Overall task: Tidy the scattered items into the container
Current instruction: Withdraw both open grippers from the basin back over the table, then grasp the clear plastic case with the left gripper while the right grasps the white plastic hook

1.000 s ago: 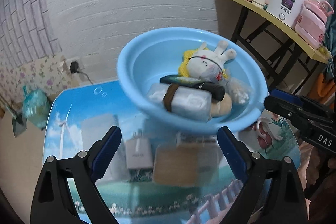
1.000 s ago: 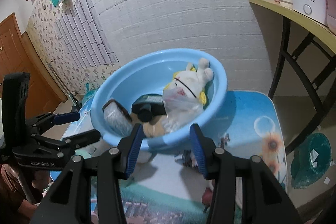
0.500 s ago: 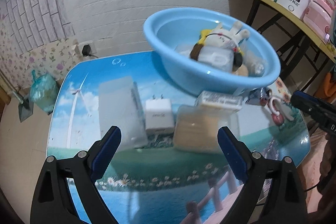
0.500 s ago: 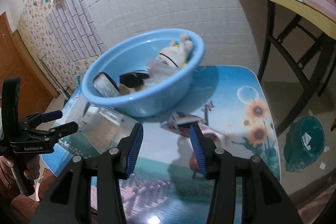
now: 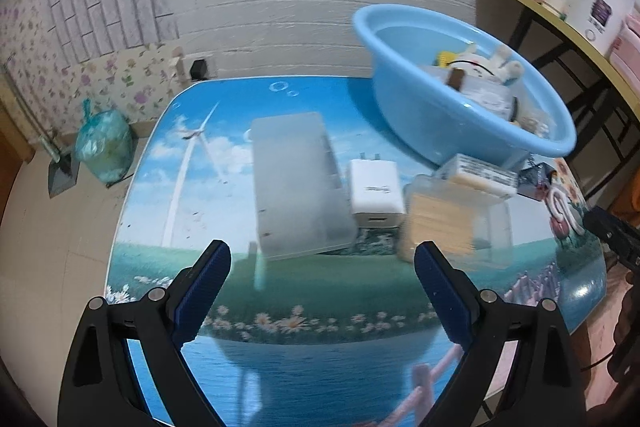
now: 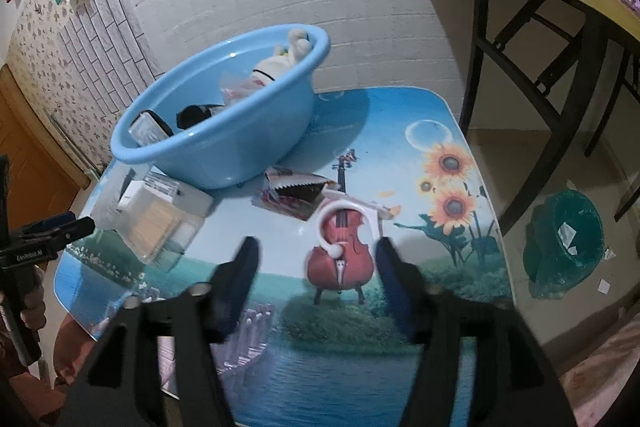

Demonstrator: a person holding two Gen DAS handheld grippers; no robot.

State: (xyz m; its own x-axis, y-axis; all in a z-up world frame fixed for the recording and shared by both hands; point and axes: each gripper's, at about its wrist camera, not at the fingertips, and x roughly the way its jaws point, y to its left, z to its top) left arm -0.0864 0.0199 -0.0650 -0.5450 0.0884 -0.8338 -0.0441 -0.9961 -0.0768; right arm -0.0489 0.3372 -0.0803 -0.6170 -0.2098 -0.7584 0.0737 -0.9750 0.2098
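The basin (image 5: 472, 131) sits at the far side of your worktop (image 5: 320, 307), holding a plush rabbit (image 5: 492, 63) and other small items. Between it and your grippers lie a translucent box (image 5: 296, 187), a white charger (image 5: 374, 193), a toothpick box (image 5: 456, 223), a torn wrapper (image 6: 294, 193) and a white hook (image 6: 344, 215). Your left gripper (image 5: 322, 261) and right gripper (image 6: 316, 259) both hover with jaws apart, holding nothing.

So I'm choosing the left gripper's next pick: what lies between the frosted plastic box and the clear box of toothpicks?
In the left wrist view, a white charger lies between the frosted box and the toothpick box.
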